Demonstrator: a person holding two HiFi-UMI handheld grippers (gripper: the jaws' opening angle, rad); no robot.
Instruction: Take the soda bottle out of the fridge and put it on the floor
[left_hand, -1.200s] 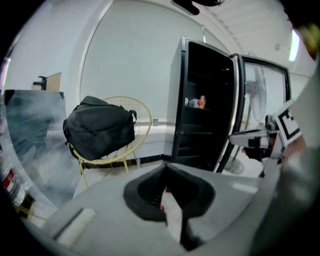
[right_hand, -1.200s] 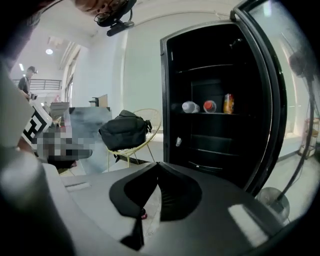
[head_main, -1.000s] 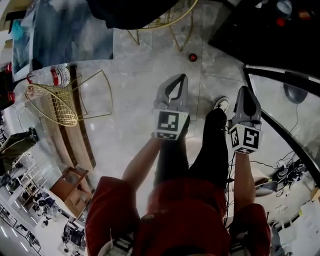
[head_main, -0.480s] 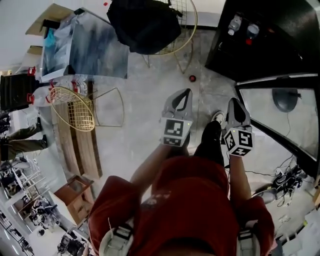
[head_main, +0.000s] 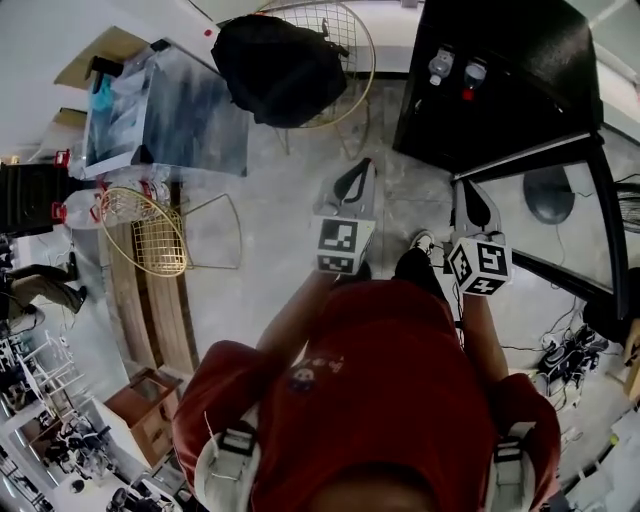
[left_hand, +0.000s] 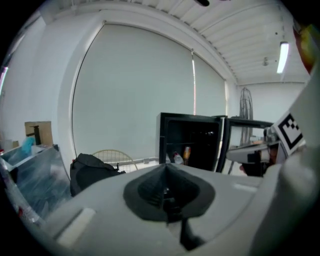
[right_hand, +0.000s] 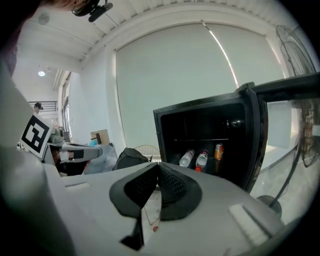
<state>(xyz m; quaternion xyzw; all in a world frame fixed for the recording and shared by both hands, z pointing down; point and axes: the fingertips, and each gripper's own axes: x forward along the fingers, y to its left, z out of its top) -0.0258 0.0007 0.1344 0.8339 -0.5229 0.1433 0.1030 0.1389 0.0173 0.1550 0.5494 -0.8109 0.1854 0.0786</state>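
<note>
Floor (head_main: 270, 250) farther down — fridge (head_main: 520, 100) more visible

The head camera looks steeply down from above the person at the left tool (head_main: 352, 185) and right tool (head_main: 470, 205), with the fridge (head_main: 520, 70) ahead of them. Each tool's camera sits close behind its jaws, facing roughly level at that open fridge, which all views share

The fridge (head_main: 520, 90) is black. Inside the fridge, the white-capped bottle (head_main: 440, 66) and the red-capped bottle (head_main: 472, 77) are clear, and the can (right_hand: 218, 151) is orange. Left of the fridge are a black bag (head_main: 280, 65) and a gold wire chair (head_main: 345, 25). The floor (head_main: 280, 270) is mottled grey. The left gripper (head_main: 356, 178) and right gripper (head_main: 470, 205) are grey with black-and-white square markers.
</note>
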